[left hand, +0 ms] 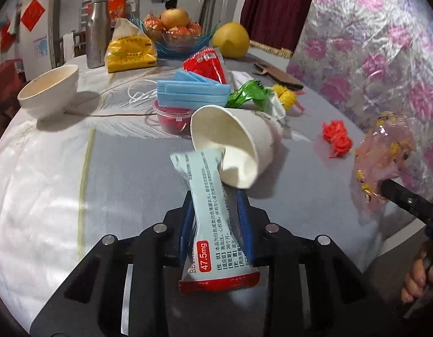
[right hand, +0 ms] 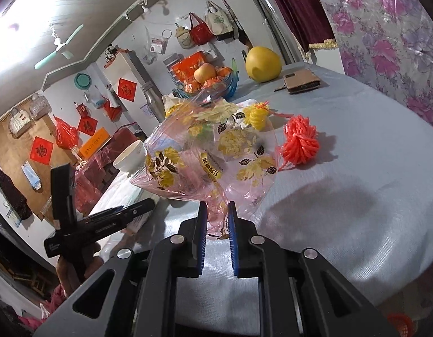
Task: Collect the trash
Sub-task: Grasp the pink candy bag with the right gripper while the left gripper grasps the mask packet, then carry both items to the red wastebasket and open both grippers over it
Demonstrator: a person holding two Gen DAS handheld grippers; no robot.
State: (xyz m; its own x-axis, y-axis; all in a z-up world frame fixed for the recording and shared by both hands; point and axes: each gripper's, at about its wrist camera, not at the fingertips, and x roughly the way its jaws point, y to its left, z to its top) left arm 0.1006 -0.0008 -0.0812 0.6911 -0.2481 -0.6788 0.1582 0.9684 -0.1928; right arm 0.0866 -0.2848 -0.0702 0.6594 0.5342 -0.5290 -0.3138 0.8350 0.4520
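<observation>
While your left claw is clenched on a pale blue medicine box, squeezing its middle flat between the blue pads, the far end of the box pokes into the mouth of a white paper cup lying on its side on the surface. Just behind the cup sit a small clear tub with red contents, a stack of blue face masks, a red packet and a crumpled green wrapper. A white bowl stands toward the surface's left edge, and an orange yarn bundle lies toward its right edge.

Your right claw is grasping a thin pink plastic bag printed with yellow flowers, pinching its gathered lower end so the bag hangs in the air above the surface's near edge. Beyond it a yellow yarn bundle rests on the cloth, and a pomelo, a fruit bowl and a brown wallet sit at the far edge.
</observation>
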